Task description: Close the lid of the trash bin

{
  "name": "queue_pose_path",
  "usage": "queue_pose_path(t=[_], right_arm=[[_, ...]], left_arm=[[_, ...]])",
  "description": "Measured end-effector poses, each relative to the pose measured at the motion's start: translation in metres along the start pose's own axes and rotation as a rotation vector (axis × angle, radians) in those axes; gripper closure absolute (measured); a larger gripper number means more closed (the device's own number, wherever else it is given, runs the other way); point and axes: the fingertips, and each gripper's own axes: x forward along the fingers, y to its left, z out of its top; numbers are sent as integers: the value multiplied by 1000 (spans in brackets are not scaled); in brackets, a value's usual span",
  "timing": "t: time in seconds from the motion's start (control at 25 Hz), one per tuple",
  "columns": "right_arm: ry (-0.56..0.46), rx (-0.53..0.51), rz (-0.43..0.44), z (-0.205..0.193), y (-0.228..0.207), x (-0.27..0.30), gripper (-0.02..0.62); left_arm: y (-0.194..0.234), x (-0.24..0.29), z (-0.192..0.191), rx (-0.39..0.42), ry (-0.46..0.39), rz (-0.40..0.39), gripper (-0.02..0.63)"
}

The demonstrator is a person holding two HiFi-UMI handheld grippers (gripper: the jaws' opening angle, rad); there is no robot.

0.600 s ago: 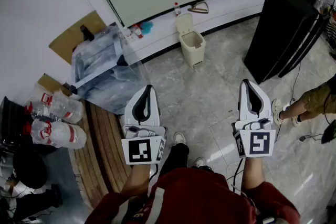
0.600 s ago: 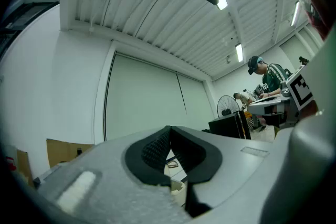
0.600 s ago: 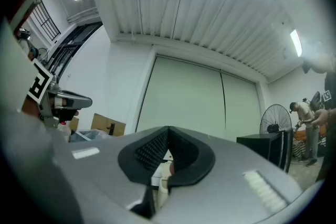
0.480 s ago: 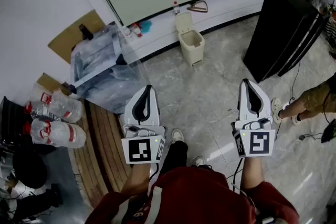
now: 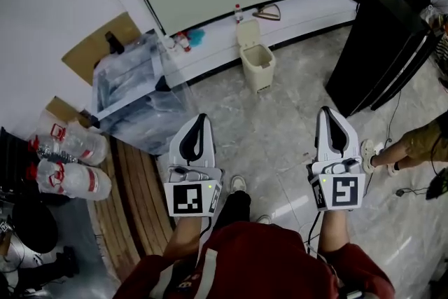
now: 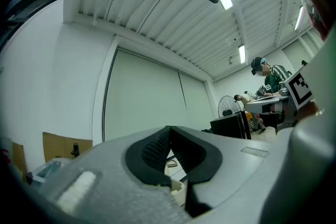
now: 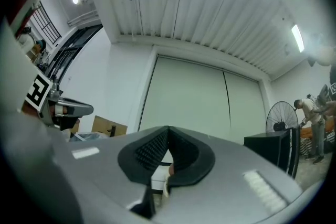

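Trash bin: beige, on floor against wall ledge, well ahead of both grippers, roughly between their lines. Lid stands upright, open, on far side of bin.

Left gripper: jaws together, empty. Right gripper: jaws together, empty.

Step, judged: approach, nothing touched yet.
- Get near first.
- Hook closed tip behind lid's top edge, tip it down toward the gripper.
- Bin looks light: brace body with other gripper, press gently.

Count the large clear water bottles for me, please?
2. One large water bottle lies at the left edge, the second just beside it, nearer the person; others may be hidden.
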Motion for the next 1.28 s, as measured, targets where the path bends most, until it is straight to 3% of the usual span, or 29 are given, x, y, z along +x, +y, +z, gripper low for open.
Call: queue_pose_path(t=[0.2,0.48,0.6,0.8,1.28], right_arm=[[49,-14,30,-15,19,42,595],[-10,-59,60,-16,47,120,595],[38,-98,41,-27,55,150,595],[34,-80,23,-36,63,189,595],[94,-79,-52,-66,62,239,595]], left_arm=[[35,28,-13,-19,5,20,606],[93,79,-34,-31,10,20,606],[118,102,-43,-31,13,12,606],[146,139,-59,-38,20,-16,606],[175,195,-93,-69,30,-71,606]])
